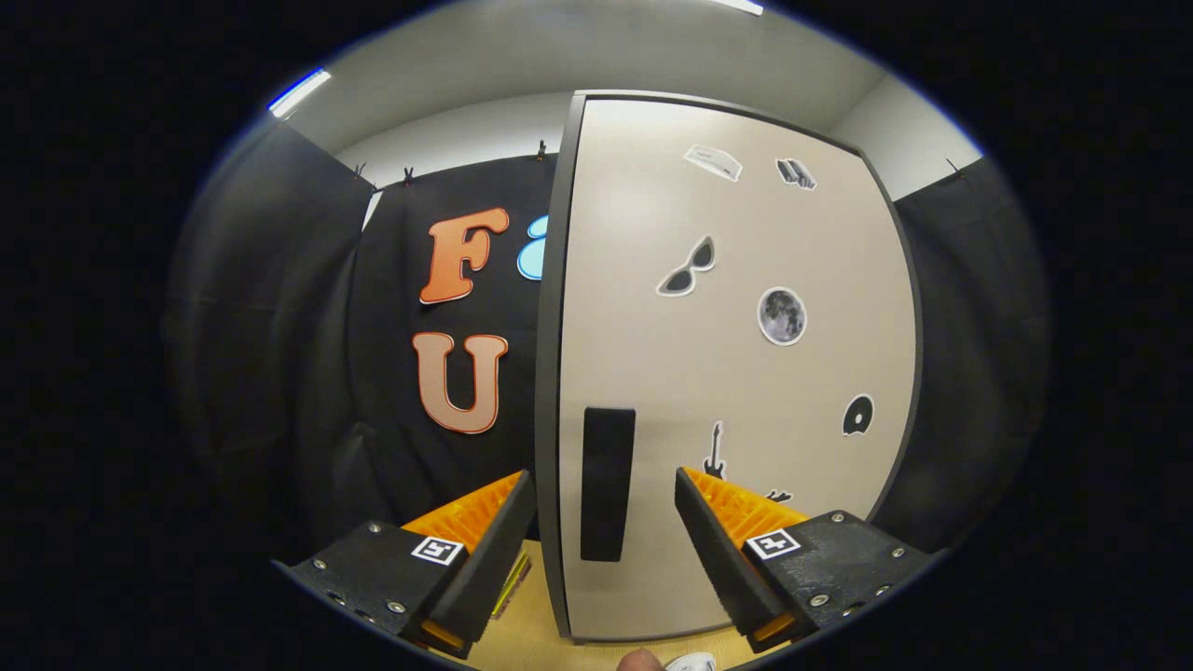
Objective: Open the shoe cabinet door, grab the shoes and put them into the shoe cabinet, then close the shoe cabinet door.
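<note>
The closed cabinet door (pixel 736 373) blocks the centre and right of the frame. The gripper (pixel 606 508) (fingers spread apart) straddles the door's handle (pixel 607 485); free room lies lower left.

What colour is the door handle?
Black handle, seen in the gripper view, between the open fingers.

Gripper (pixel 606 531): two wedge-shaped fingers (pixel 485 559) with ribbed inner faces, mounted on textured blocks (pixel 373 559) bearing silver screws (pixel 396 607) and square black-and-white marker tags (pixel 438 550).
</note>
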